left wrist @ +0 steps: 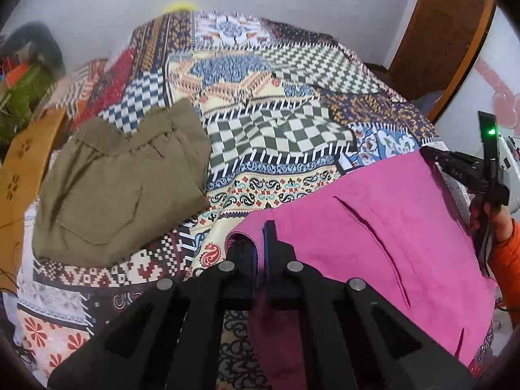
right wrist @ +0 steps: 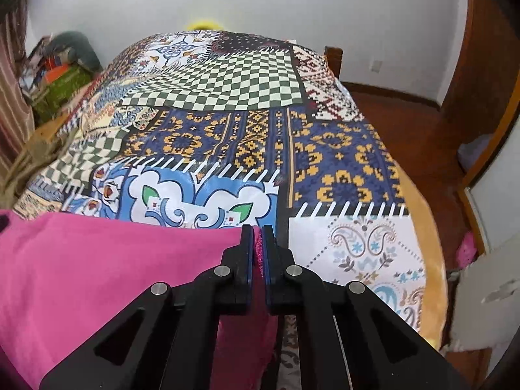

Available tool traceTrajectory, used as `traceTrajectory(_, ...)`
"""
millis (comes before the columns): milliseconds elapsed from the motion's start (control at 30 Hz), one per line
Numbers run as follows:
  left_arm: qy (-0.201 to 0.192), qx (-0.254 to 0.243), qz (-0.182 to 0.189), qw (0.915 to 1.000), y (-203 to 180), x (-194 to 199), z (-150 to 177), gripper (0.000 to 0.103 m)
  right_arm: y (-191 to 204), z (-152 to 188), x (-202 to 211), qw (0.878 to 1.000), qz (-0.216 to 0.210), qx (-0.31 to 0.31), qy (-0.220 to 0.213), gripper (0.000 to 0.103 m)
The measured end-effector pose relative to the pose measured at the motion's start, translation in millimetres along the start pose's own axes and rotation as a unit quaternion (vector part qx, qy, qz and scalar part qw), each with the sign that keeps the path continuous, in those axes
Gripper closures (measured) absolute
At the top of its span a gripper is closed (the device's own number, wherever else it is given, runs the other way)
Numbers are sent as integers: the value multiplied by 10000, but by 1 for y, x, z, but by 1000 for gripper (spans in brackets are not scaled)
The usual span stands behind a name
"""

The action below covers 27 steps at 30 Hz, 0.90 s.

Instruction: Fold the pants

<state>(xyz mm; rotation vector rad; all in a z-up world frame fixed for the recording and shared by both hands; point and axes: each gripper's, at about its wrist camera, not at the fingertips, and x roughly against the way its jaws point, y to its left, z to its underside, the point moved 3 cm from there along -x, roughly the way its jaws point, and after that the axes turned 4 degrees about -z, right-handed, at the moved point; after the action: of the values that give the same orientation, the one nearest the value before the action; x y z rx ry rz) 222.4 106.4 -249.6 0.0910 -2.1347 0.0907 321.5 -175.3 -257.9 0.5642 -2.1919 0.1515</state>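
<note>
Pink pants (left wrist: 383, 227) are stretched between my two grippers above the patterned bedspread (left wrist: 260, 123). My left gripper (left wrist: 258, 237) is shut on the left corner of the pink cloth. My right gripper (right wrist: 257, 237) is shut on the opposite corner of the pink pants (right wrist: 97, 276); it also shows at the right edge of the left wrist view (left wrist: 455, 162), held by a hand in an orange sleeve. The cloth hangs down below both grippers.
Folded olive-green pants (left wrist: 120, 182) lie on the bed to the left. A tan cloth (left wrist: 22, 169) and clutter (left wrist: 29, 74) sit beyond the bed's left side. A wooden door (left wrist: 442, 32) and wooden floor (right wrist: 406, 123) are on the right.
</note>
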Motion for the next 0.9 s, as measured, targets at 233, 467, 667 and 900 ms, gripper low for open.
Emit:
traceTrajectory(233, 144, 89, 61, 9998, 8, -9, 2, 100, -2, -3, 1, 9999, 58, 20, -94, 99)
traceTrajectory(467, 312, 524, 274, 9978, 22, -10, 7, 100, 0, -1, -6, 9998, 135, 128, 119, 99)
traceTrajectory(667, 401, 701, 348, 9961, 32, 10, 10, 96, -2, 2, -3, 9988, 103, 16, 486, 79)
traceTrajectory(900, 83, 614, 296, 9976, 26, 34, -3, 96, 20, -9, 41, 9978, -643, -107, 93, 69)
